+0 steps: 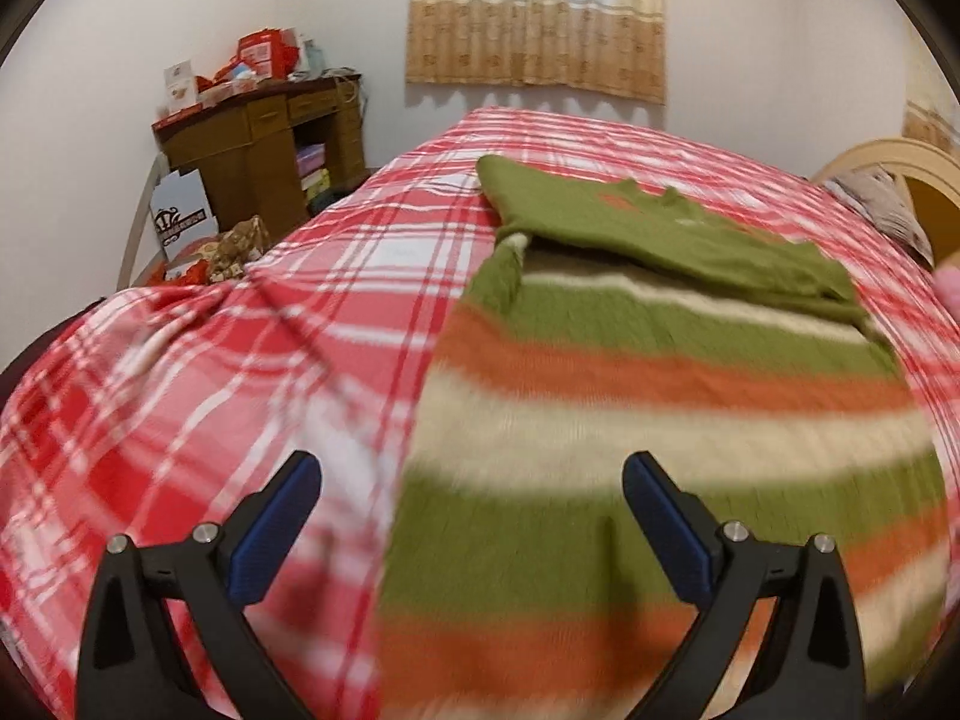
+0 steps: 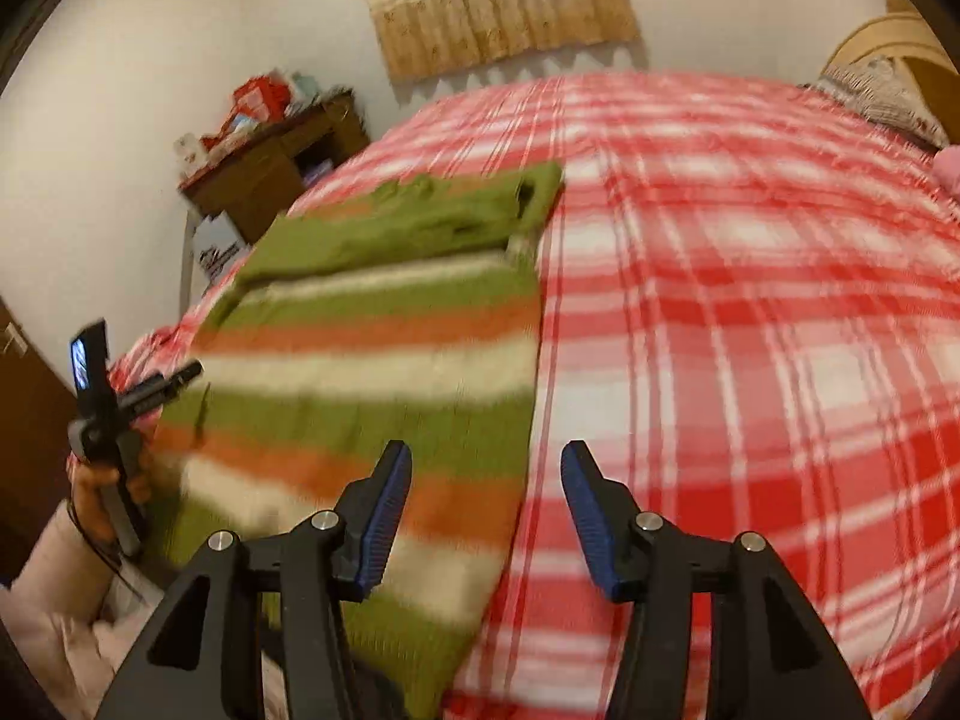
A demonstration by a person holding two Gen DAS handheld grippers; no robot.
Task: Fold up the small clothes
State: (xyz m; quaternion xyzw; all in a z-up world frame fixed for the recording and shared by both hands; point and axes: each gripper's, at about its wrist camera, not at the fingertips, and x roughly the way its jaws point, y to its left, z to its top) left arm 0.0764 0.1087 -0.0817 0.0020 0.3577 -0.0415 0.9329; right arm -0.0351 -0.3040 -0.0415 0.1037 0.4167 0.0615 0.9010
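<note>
**Folding in progress: striped sweater part-folded, both grippers clear of it**

Left wrist view: The left gripper [image 1: 471, 516] hovers above the near left edge of one striped knitted sweater [image 1: 660, 420], its fingers [image 1: 282, 528] spread wide with nothing between them. The sweater lies flat on the red plaid bedspread [image 1: 210, 372]; its green upper part, sleeves included, is already folded in across the body. Judged step: between folds, with a grasp of the near hem or side edge due next.

Right wrist view: The right gripper [image 2: 486, 510] sits over the sweater's right edge, fingers [image 2: 384, 522] moderately apart and empty. The other gripper shows at far left in a person's hand [image 2: 102, 492].

Count: one sweater, two grippers, one bed, one wooden desk [image 2: 270, 162], one curtain [image 2: 498, 0]. The next move calls for both grippers pinching matching edges and lifting evenly, lest the loose knit sag or the earlier fold slip.
</note>
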